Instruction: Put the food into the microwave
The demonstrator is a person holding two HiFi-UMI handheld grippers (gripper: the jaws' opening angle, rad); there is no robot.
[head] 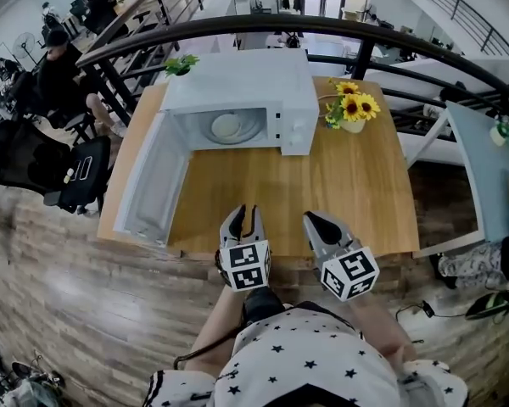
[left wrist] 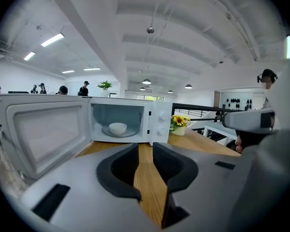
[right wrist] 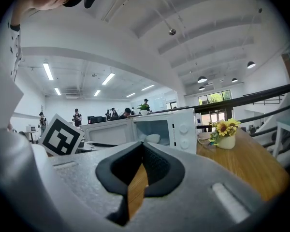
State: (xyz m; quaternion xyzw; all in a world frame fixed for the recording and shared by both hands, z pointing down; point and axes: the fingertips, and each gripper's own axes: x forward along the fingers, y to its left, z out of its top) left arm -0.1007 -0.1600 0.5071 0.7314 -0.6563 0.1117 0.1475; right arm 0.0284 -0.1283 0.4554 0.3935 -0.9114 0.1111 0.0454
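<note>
A white microwave point(head: 263, 83) stands at the back of the wooden table point(head: 356, 193), its door point(head: 153, 181) swung wide open to the left. A white bowl point(head: 227, 126) sits on the turntable inside; the left gripper view shows the bowl point(left wrist: 118, 128) too, and the right gripper view shows the bowl point(right wrist: 153, 138) past the door opening. My left gripper point(head: 248, 212) hovers over the table's front edge, its jaws a narrow gap apart with nothing between them point(left wrist: 145, 146). Beside it, my right gripper point(head: 312, 219) has its tips touching and holds nothing point(right wrist: 142, 144).
A pot of sunflowers point(head: 353, 113) stands right of the microwave, a small green plant point(head: 180, 64) behind its left corner. A black railing point(head: 322, 28) curves behind the table. Seated people and chairs are at the far left, a pale side table point(head: 483, 168) at the right.
</note>
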